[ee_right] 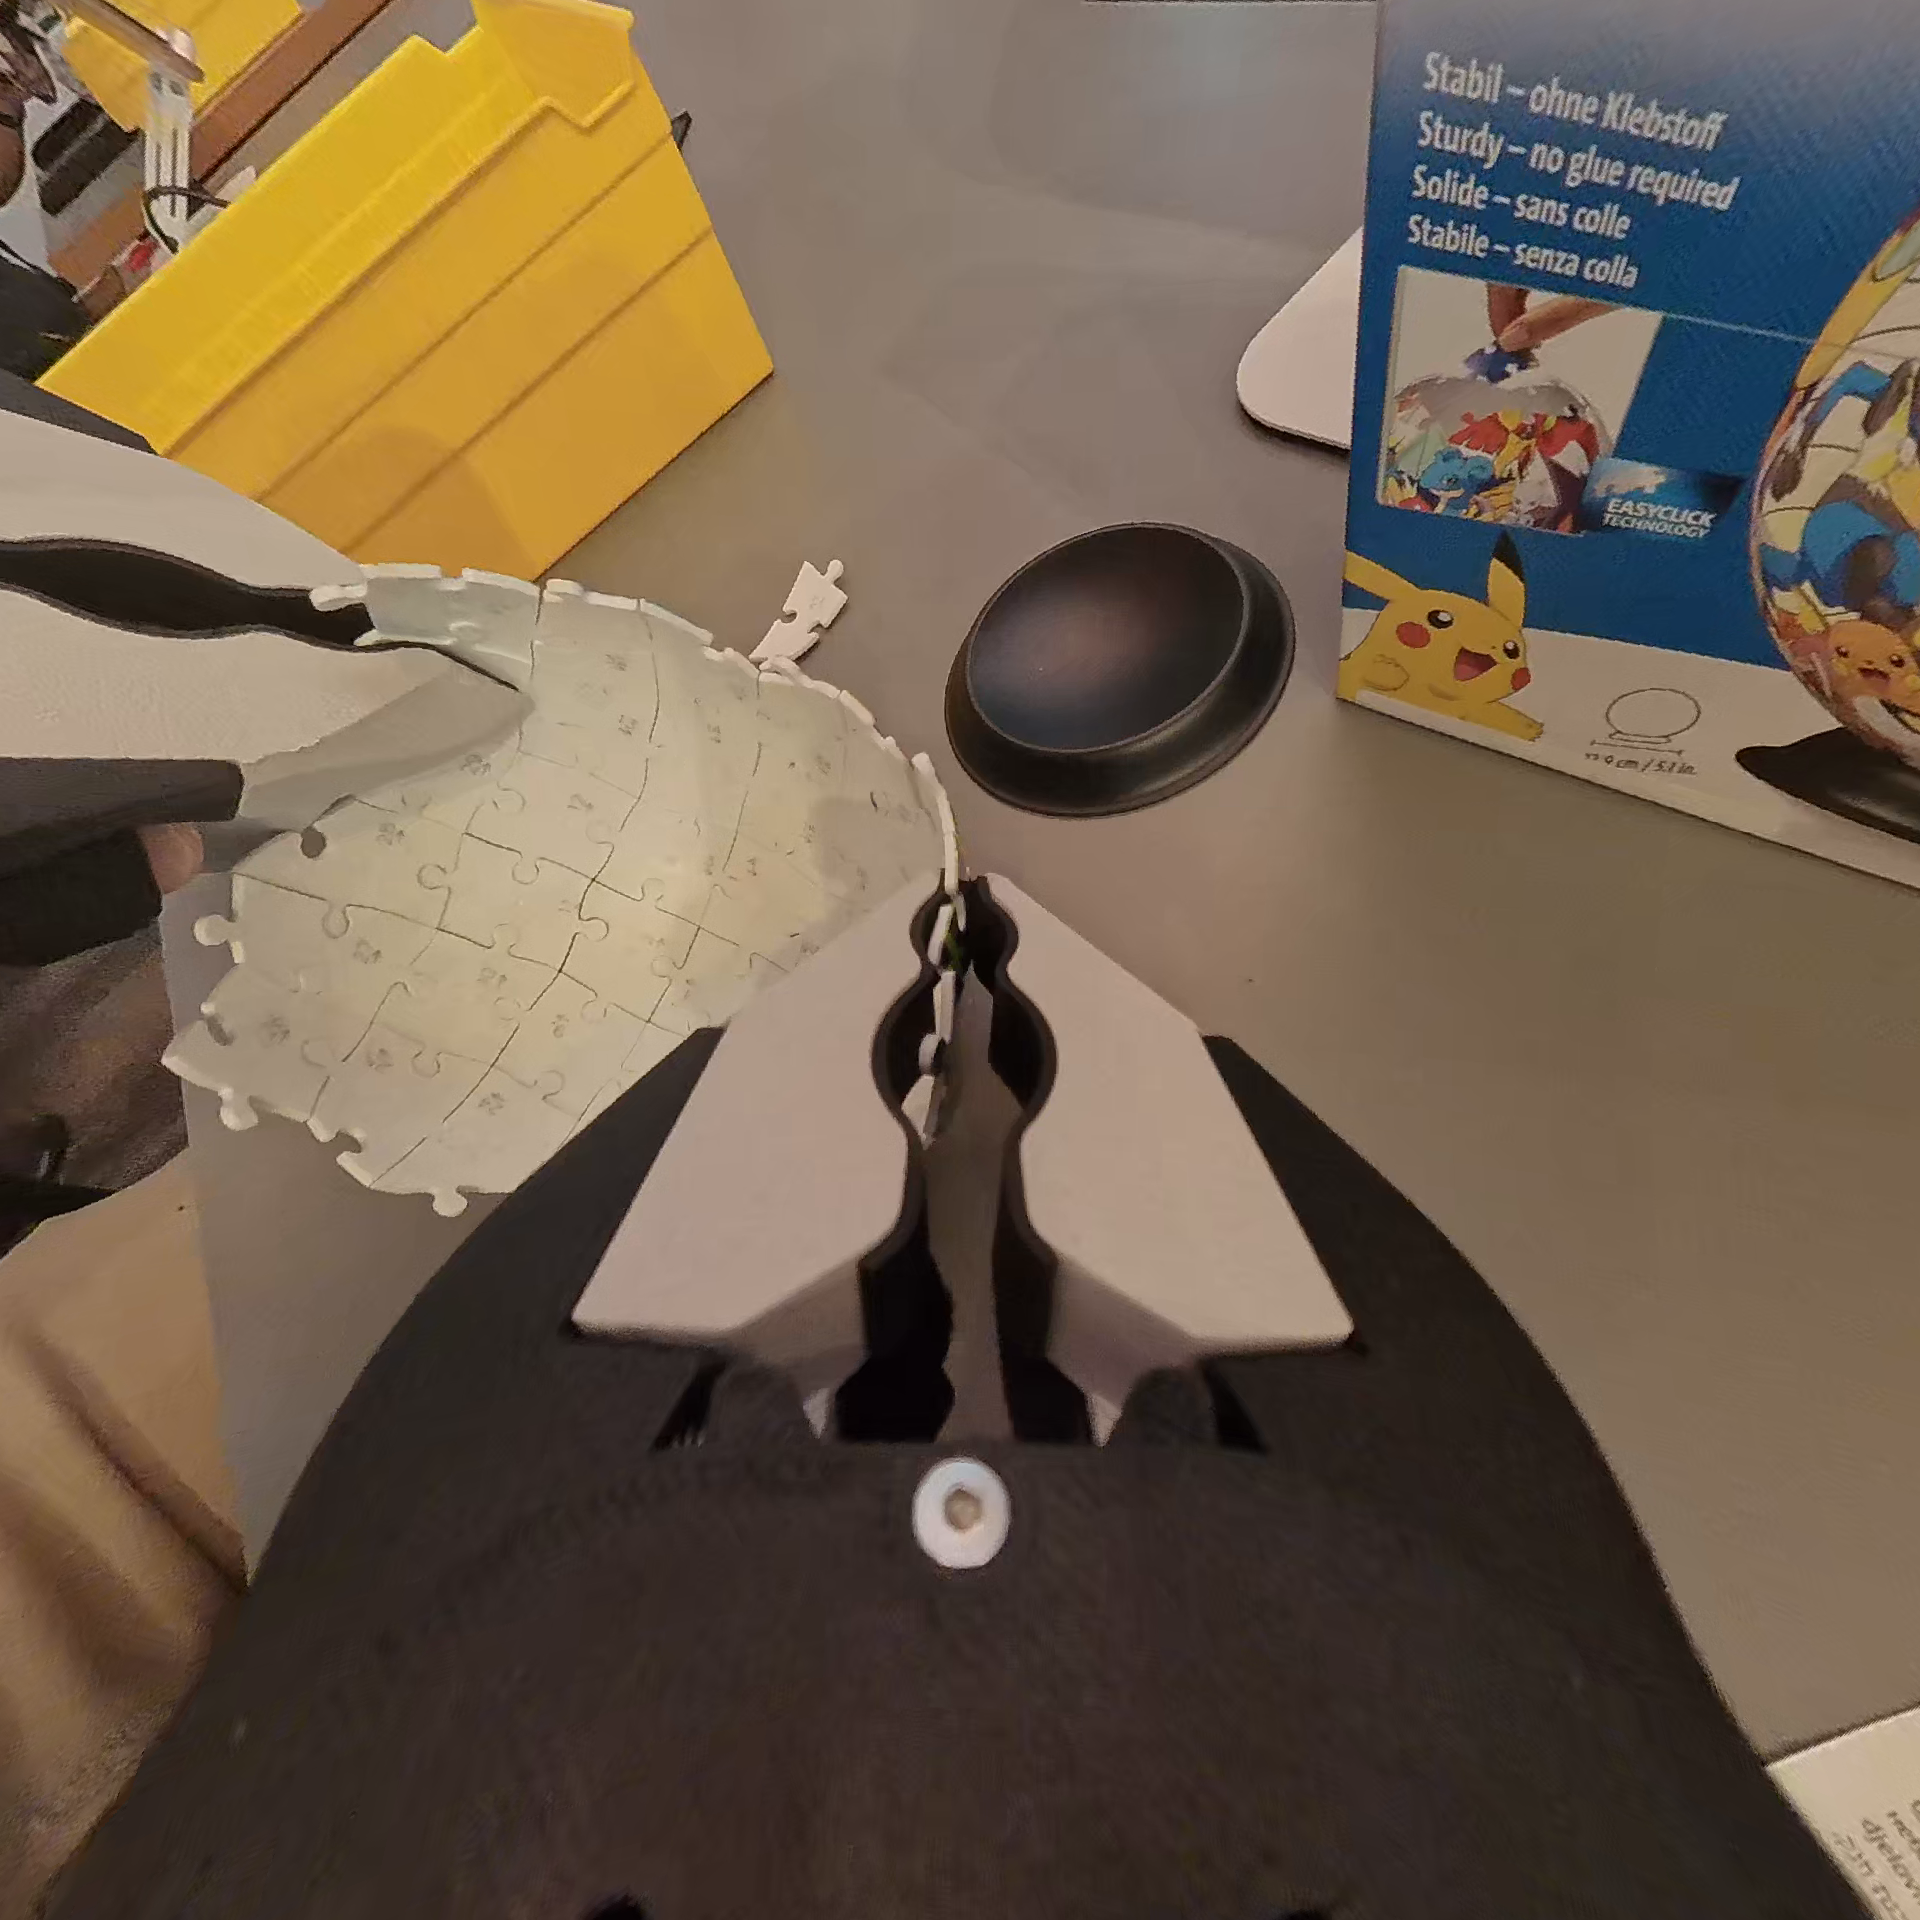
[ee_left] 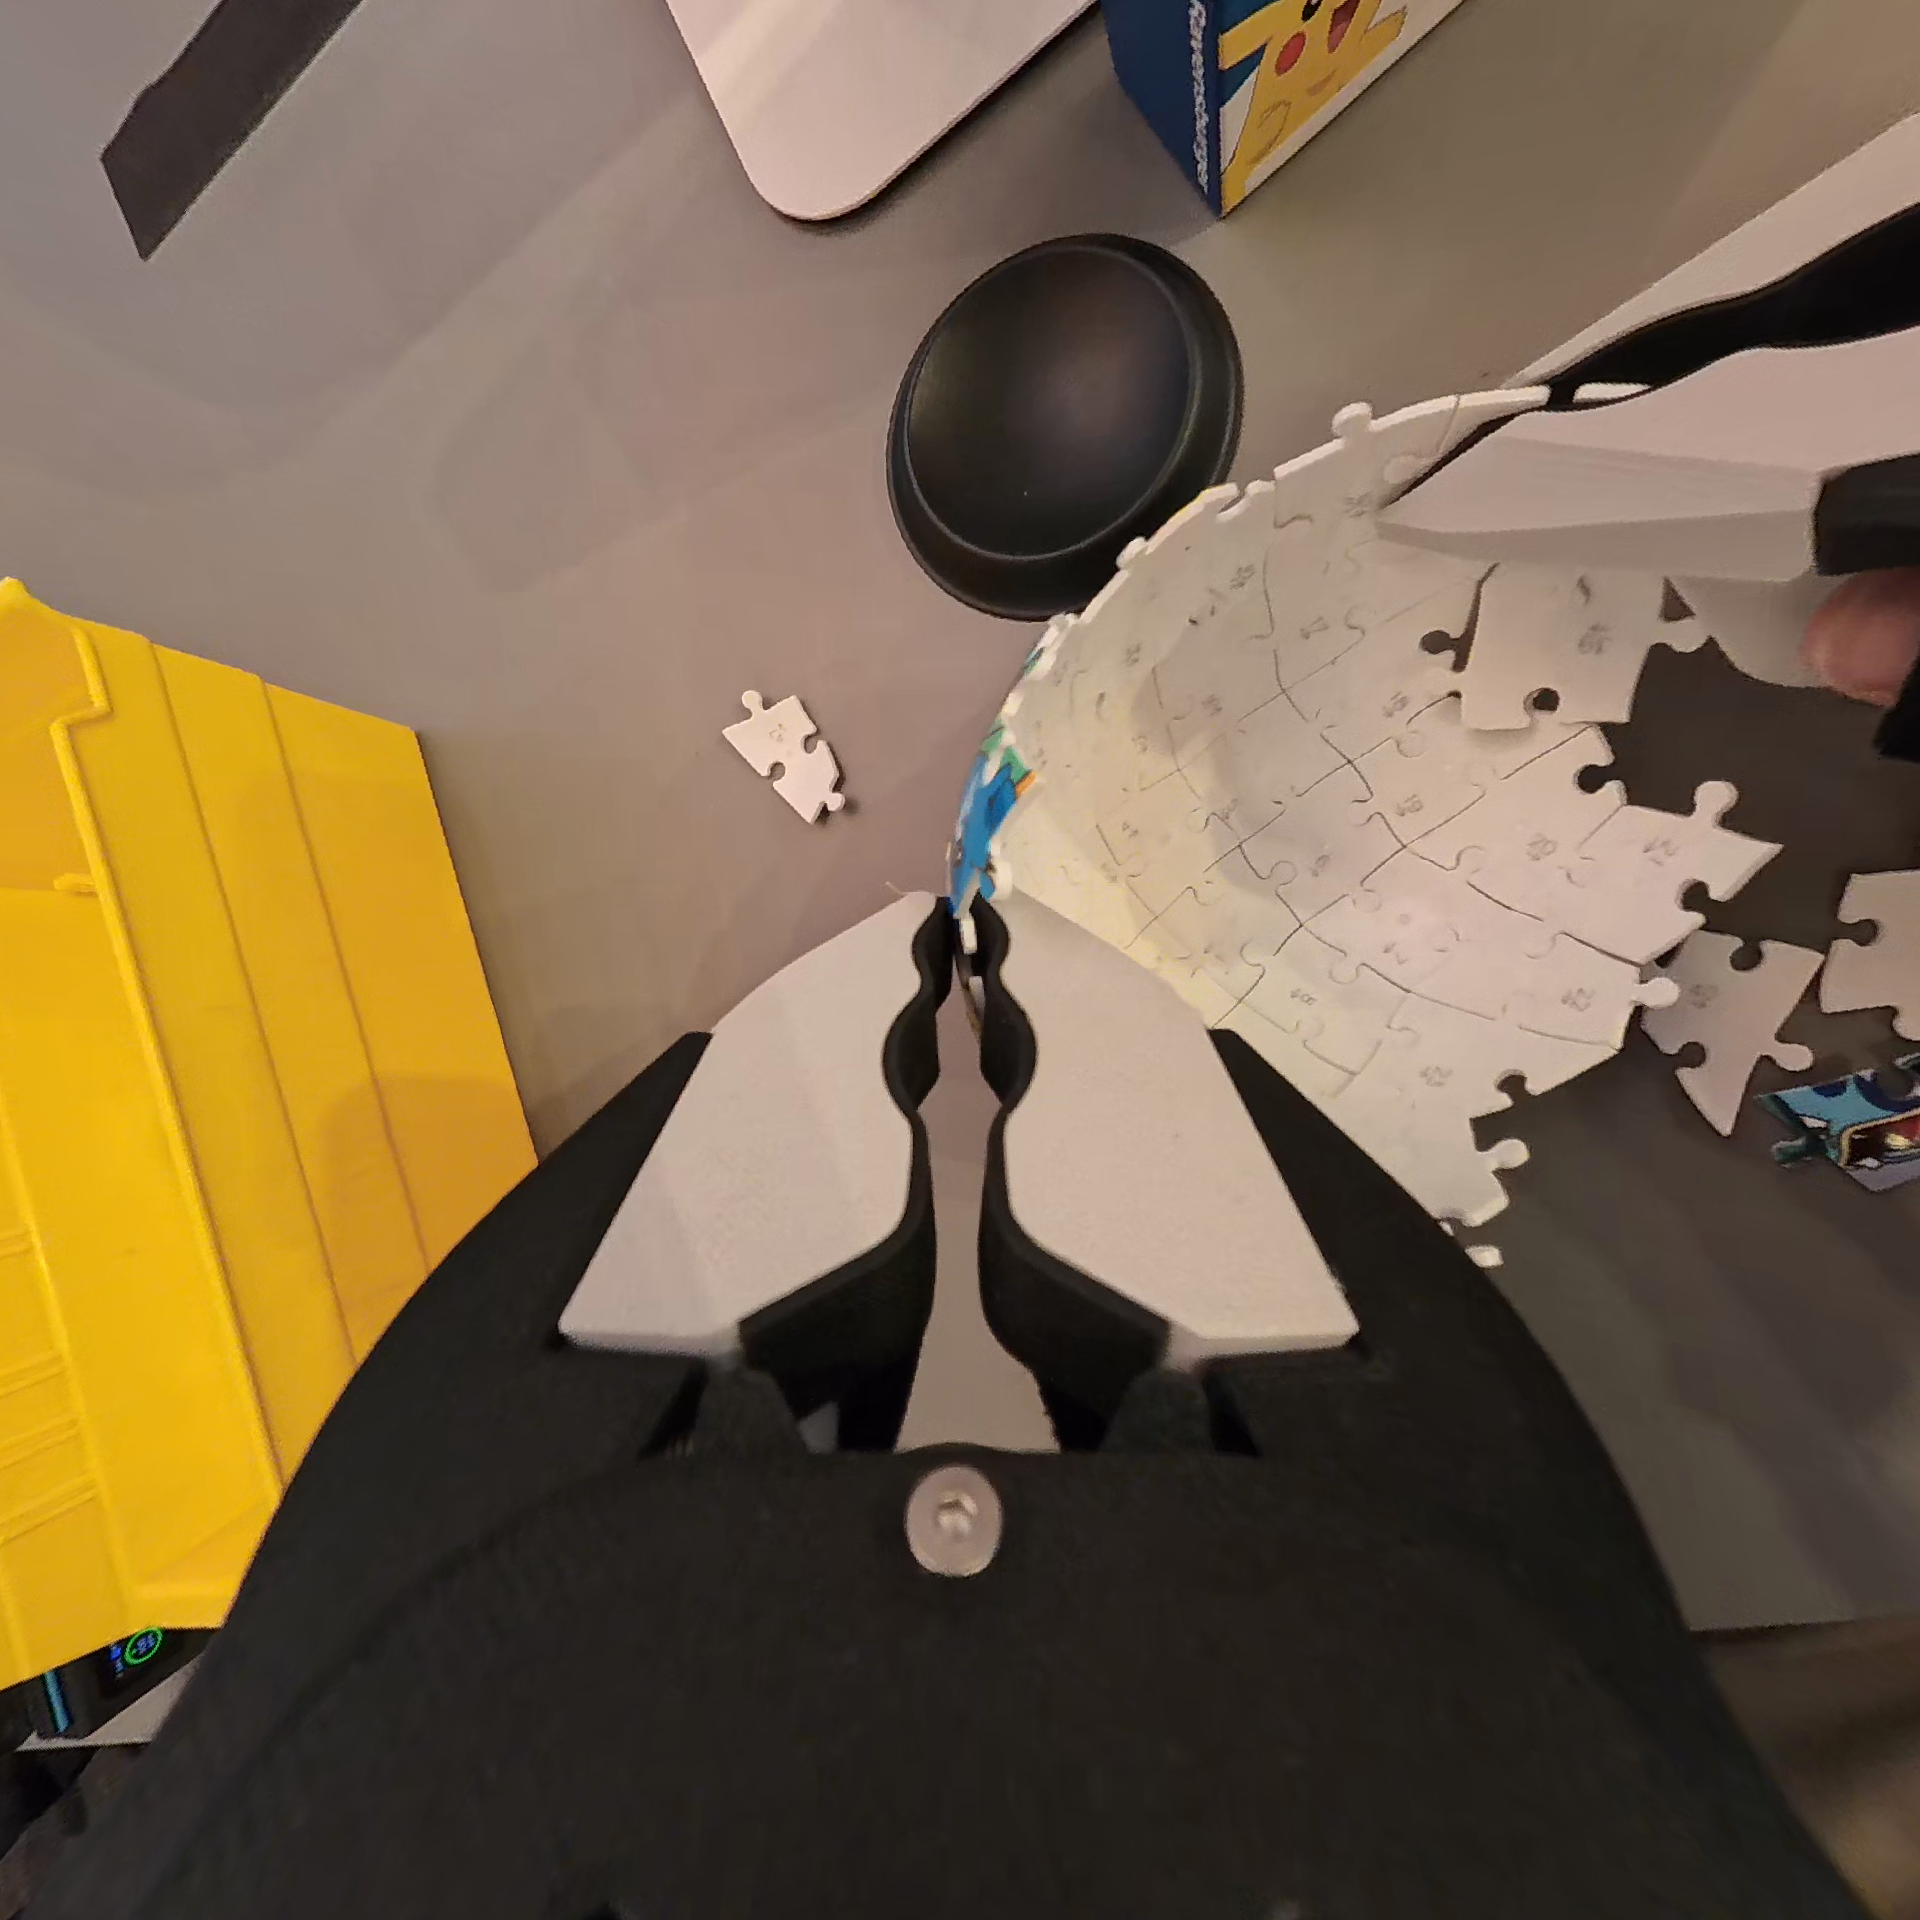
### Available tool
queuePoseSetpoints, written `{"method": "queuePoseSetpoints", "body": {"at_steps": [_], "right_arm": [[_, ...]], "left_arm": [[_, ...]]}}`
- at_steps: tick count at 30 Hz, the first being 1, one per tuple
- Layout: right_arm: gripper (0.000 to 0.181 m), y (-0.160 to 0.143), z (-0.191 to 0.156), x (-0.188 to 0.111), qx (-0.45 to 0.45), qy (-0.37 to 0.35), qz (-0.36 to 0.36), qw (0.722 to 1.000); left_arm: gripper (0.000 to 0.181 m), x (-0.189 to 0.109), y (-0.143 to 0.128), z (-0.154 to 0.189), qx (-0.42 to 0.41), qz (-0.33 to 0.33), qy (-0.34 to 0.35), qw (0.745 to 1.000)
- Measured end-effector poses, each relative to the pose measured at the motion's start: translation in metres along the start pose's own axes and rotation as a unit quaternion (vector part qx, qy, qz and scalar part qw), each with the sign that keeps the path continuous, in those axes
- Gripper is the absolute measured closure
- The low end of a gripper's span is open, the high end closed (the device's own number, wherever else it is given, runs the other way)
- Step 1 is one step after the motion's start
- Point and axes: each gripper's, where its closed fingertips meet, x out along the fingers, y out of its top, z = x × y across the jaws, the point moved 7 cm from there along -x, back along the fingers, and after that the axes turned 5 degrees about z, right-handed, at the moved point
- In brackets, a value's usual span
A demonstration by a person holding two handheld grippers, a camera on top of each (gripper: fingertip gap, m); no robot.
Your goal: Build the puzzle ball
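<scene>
Partly built puzzle ball (ee_left: 1351, 831): curved shell of interlocked pieces, white numbered backs facing the cameras, printed blue side outward, edge ragged with tabs. Held above grey table (ee_left: 520, 468), near black stand (ee_left: 1060, 436). Left gripper (ee_left: 966, 935) and right gripper (ee_right: 951, 935) both clamped on its rim, opposite edges.

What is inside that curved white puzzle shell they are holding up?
Nothing lies inside the puzzle shell: only the pieces' bare white backs with small printed marks. The left hand-held gripper and right hand-held gripper pinch its rim. Its printed outer face is mostly hidden.
</scene>
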Motion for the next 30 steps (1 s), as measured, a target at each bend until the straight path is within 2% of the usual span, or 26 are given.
{"method": "queuePoseSetpoints", "body": {"at_steps": [8, 11, 21, 30], "right_arm": [[0.18, 0.0, 0.0, 0.0, 0.002, 0.005, -0.004, 1.0], [0.17, -0.001, 0.002, -0.003, 0.009, 0.011, -0.016, 1.0], [0.174, -0.011, 0.0, -0.008, -0.001, 0.015, -0.056, 0.998], [0.18, -0.011, 0.001, -0.009, -0.003, 0.018, -0.056, 0.998]], "left_arm": [[0.179, 0.0, -0.001, -0.001, -0.001, 0.001, 0.001, 1.0], [0.179, 0.0, -0.003, -0.001, -0.002, 0.002, 0.001, 1.0], [0.179, -0.001, -0.003, 0.0, -0.006, 0.006, -0.003, 1.0], [0.179, -0.001, -0.003, 0.001, -0.002, 0.006, -0.005, 1.0]]}}
